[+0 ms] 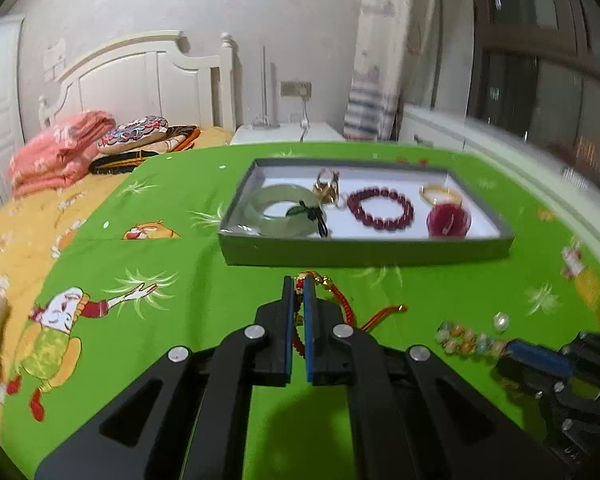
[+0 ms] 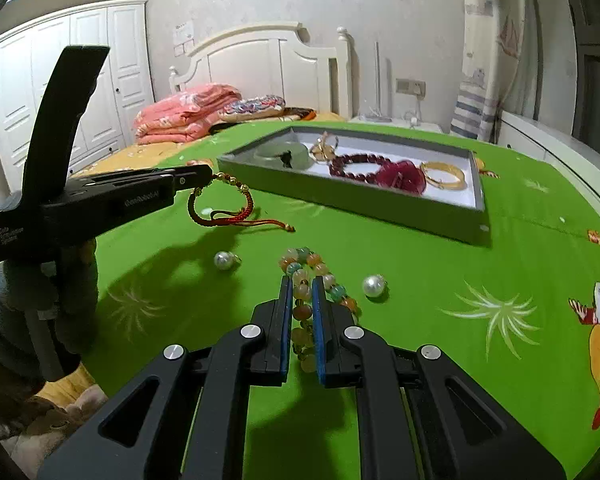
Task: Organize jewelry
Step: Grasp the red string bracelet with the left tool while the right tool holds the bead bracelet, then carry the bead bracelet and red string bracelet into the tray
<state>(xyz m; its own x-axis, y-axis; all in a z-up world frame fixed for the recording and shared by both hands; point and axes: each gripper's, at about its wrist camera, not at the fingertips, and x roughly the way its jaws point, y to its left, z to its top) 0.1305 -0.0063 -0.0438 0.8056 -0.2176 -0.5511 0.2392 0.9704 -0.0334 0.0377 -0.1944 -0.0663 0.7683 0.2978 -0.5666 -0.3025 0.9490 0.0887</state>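
My left gripper is shut on a red cord bracelet with gold beads, held just above the green cloth; the right wrist view shows the same bracelet hanging from that gripper. My right gripper is shut on a pastel bead bracelet lying on the cloth, also seen as the bead bracelet at the left view's lower right. The grey tray ahead holds a jade bangle, a dark red bead bracelet, a gold bangle and a red pendant.
Two loose pearls lie on the green cloth either side of the bead bracelet. A bed with folded pink bedding is behind left. A white cabinet ledge runs along the right.
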